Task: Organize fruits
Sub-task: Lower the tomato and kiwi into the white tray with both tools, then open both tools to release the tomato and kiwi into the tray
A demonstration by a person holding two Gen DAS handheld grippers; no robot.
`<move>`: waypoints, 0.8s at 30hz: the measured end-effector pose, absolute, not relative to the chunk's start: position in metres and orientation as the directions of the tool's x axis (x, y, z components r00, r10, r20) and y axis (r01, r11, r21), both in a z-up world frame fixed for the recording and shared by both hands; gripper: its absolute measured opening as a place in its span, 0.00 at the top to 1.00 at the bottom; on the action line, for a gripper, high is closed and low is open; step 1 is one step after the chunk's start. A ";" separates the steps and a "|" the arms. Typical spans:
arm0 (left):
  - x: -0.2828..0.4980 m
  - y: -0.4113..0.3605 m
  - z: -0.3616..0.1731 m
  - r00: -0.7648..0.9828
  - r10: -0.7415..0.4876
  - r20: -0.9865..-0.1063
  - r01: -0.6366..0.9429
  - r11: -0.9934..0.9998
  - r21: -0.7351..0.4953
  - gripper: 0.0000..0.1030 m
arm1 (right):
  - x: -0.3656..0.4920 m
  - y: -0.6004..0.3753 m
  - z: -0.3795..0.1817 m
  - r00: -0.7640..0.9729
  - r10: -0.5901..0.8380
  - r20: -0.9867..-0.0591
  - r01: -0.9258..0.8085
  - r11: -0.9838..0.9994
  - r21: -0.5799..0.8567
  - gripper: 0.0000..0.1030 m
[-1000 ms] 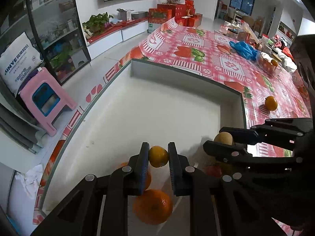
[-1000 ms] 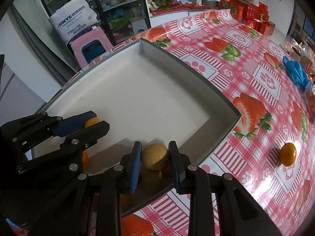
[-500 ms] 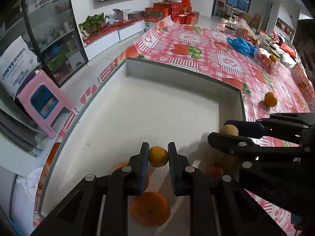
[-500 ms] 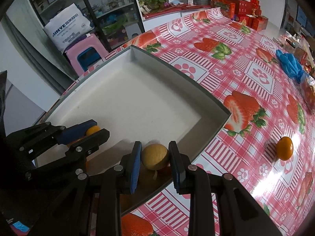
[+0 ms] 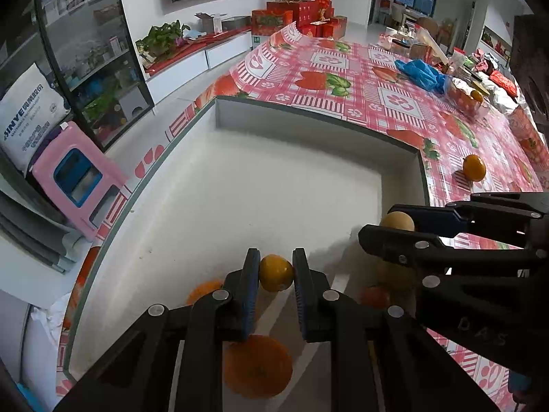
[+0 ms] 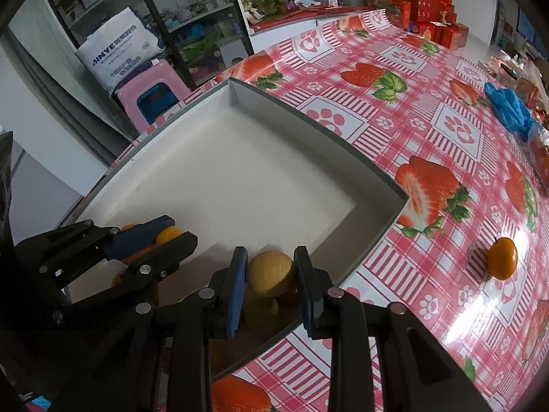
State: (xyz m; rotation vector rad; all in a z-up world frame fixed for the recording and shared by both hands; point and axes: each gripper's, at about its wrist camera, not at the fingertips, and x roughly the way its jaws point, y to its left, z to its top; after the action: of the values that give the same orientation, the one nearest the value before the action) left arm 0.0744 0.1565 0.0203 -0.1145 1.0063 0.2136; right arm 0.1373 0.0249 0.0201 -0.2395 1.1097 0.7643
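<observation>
In the lower middle of the left wrist view, the left gripper was clamped on a small orange fruit above the white tray, with 1 bigger orange lying under it at the bottom of the frame. In the right wrist view, the right gripper held a tan round fruit between its 2 blue pads, low in the frame over the tray's near corner. 1 more orange lay alone on the strawberry tablecloth at the right side, outside the tray.
</observation>
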 end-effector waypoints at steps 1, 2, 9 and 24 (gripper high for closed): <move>0.074 0.157 0.020 0.517 0.125 -0.847 -0.232 0.973 0.002 0.80 | 0.137 0.026 0.020 0.227 0.432 -0.873 -0.661 0.727 0.188 0.70; 0.074 0.157 0.020 0.516 0.126 -0.847 -0.234 0.972 0.002 0.80 | 0.137 0.027 0.020 0.228 0.432 -0.873 -0.661 0.727 0.187 0.70; 0.074 0.160 0.020 0.505 0.131 -0.853 -0.250 0.968 0.000 0.80 | 0.141 0.026 0.021 0.215 0.434 -0.875 -0.653 0.730 0.202 0.60; 0.053 0.151 0.043 0.553 0.170 -0.816 -0.256 0.966 0.029 0.03 | 0.131 0.006 0.054 0.270 0.464 -0.844 -0.655 0.731 0.193 0.19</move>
State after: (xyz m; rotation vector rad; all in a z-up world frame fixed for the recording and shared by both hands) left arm 0.0527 0.1511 0.0435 -0.0970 0.9529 0.2522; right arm 0.1311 0.0057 0.0538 -0.2092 1.0543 0.7614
